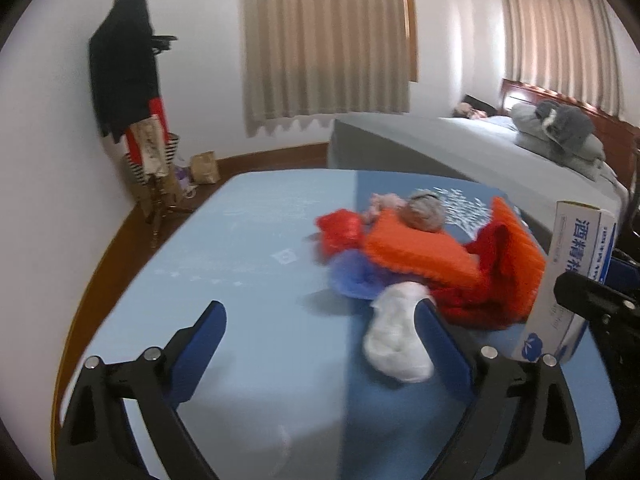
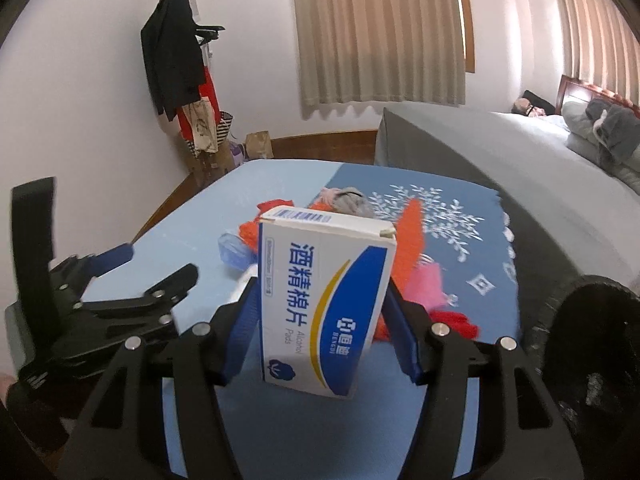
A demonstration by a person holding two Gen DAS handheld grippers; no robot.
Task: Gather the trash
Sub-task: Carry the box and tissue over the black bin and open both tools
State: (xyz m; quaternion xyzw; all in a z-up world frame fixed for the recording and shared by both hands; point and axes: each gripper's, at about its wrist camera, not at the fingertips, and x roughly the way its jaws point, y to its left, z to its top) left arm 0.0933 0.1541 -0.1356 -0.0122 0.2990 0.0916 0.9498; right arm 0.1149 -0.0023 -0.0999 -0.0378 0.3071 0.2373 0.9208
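Trash pile (image 1: 420, 256) sits on the blue table (image 1: 240, 240): orange and red scraps, a blue bit, white wad (image 1: 396, 340). Right tongs (image 2: 320, 312) clamped on the box (image 2: 324, 300), lifted clear of the table. Left tongs (image 1: 320, 344) apart, empty, white wad against the right finger. Step: carrying box off; black bin (image 2: 592, 344) looks like the drop. Next: left centres on wad, closes.

1. Blue cloth-covered counter (image 1: 248, 240): carries a heap of orange and red knitted cloth (image 1: 440, 264).
2. White crumpled wad (image 1: 396, 340): before the heap.
3. White-and-blue cardboard alcohol-pads box (image 2: 324, 304): right of the heap.
4. Grey-sheeted bed (image 1: 500, 152): behind the counter, right.
5. Wooden coat stand (image 1: 132, 92): behind, left.
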